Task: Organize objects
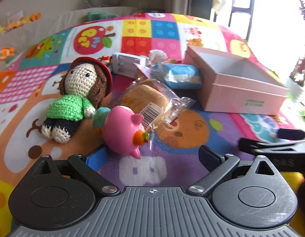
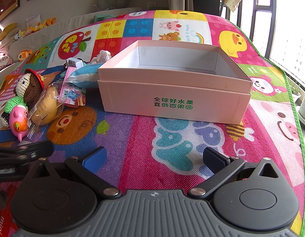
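A pink open box [image 2: 172, 100] stands on the colourful play mat; it shows at the right in the left wrist view [image 1: 239, 90] and its inside looks bare. Left of it lies a pile: a pink pig toy [image 1: 124, 132], a wrapped bread [image 1: 146, 100], a crochet doll in a green top [image 1: 73, 98], a blue tissue pack [image 1: 182, 75] and a white charger [image 1: 126, 62]. My left gripper [image 1: 152, 156] is open, its left finger just beside the pig. My right gripper [image 2: 154, 158] is open and empty, a short way in front of the box.
The play mat [image 2: 191, 158] covers the surface, with a green edge [image 2: 298, 118] at the right beside a window. The pig [image 2: 19, 121], bread [image 2: 45, 106] and doll [image 2: 28, 90] also show in the right wrist view. Plush toys [image 2: 34, 26] line the back left.
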